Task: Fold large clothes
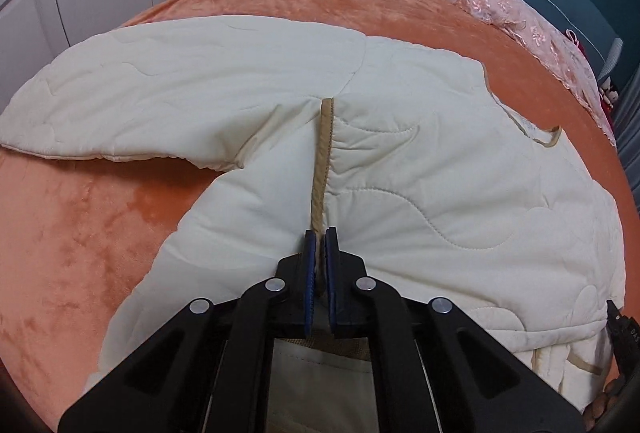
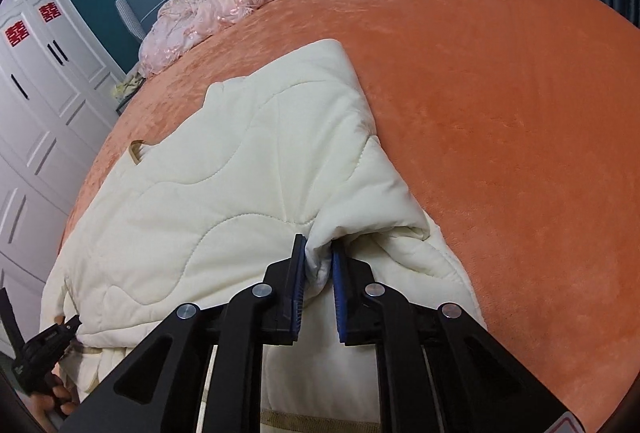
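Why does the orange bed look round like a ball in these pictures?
Both wrist views use a fisheye lens: in the left view the orange bedspread bulges and the corners go black; in the right view the white wardrobe bends too. Nothing looks blurry; the light is soft, with only a faint shadow under the cream jacket.

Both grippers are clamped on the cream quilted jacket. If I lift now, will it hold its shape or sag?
Likely to sag: the jacket already creases and bunches where the left gripper pinches its tan trim and where the right gripper grips it. The padding looks puffy, so probably light but bulky. The sleeve would probably trail.
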The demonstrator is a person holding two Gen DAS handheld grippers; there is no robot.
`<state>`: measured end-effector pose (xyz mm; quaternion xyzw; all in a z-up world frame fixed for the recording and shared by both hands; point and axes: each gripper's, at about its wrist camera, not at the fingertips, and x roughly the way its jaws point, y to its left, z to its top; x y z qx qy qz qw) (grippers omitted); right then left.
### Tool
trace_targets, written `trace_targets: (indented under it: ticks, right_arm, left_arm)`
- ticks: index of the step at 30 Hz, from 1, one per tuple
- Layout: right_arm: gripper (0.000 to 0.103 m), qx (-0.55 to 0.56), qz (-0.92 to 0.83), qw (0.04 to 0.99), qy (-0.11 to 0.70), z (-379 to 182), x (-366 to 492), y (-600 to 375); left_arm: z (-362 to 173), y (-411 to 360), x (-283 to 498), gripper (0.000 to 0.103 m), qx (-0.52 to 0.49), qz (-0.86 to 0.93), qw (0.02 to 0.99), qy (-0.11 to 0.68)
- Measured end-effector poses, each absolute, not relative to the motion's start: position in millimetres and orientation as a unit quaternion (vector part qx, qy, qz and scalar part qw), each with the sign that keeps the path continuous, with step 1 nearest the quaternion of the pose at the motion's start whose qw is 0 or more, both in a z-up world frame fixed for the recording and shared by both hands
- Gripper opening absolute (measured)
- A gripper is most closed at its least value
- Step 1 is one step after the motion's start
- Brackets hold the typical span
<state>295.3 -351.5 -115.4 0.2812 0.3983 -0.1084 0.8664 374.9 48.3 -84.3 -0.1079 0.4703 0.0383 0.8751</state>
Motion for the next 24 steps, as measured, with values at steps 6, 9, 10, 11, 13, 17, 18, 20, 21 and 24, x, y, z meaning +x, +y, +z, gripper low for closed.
trace_targets:
  ticks: [6,9,10,11,13,17,18,20,21,24]
  right_arm:
    - [0.022,0.231,-0.170,0.897,0.336,-57.0,256.8,-340.6]
    - [0.023,0.209,-0.149,0.917,0.304,-28.3,256.3,-325.3]
    - [0.023,0.201,-0.127,0.919,0.314,-25.3,265.9,-315.6]
    - [0.022,0.193,-0.104,0.919,0.327,-27.3,275.6,-304.7]
    - [0.022,0.185,-0.057,0.913,0.360,-41.4,296.6,-281.8]
    - [0.022,0.175,-0.028,0.894,0.412,-79.1,309.8,-246.7]
    - [0.022,0.163,-0.031,0.892,0.421,-87.6,310.1,-240.3]
    - [0.022,0.143,-0.038,0.894,0.424,-99.8,308.6,-230.9]
    - [0.022,0.138,-0.039,0.896,0.420,-103.9,306.6,-229.1]
    - [0.022,0.135,-0.044,0.899,0.414,-111.8,303.2,-228.3]
  left_arm:
    - [-37.8,58.2,349.6,0.024,-0.089,0.072,0.895,0.430]
    - [-5.1,51.7,341.6,0.024,-0.095,0.058,0.911,0.397]
    - [-1.1,44.3,343.6,0.024,-0.101,0.039,0.912,0.397]
    - [-2.5,33.2,348.2,0.024,-0.099,0.017,0.909,0.404]
    - [-18.7,8.2,357.7,0.024,-0.084,-0.010,0.899,0.429]
    - [-63.9,-18.6,364.3,0.024,-0.074,-0.024,0.879,0.471]
    - [-72.4,-21.4,362.1,0.024,-0.069,-0.021,0.879,0.472]
    - [-84.5,-23.7,357.7,0.024,-0.060,-0.022,0.885,0.461]
    - [-87.7,-24.2,355.2,0.024,-0.057,-0.024,0.889,0.454]
    - [-93.9,-26.0,348.2,0.025,-0.054,-0.028,0.900,0.432]
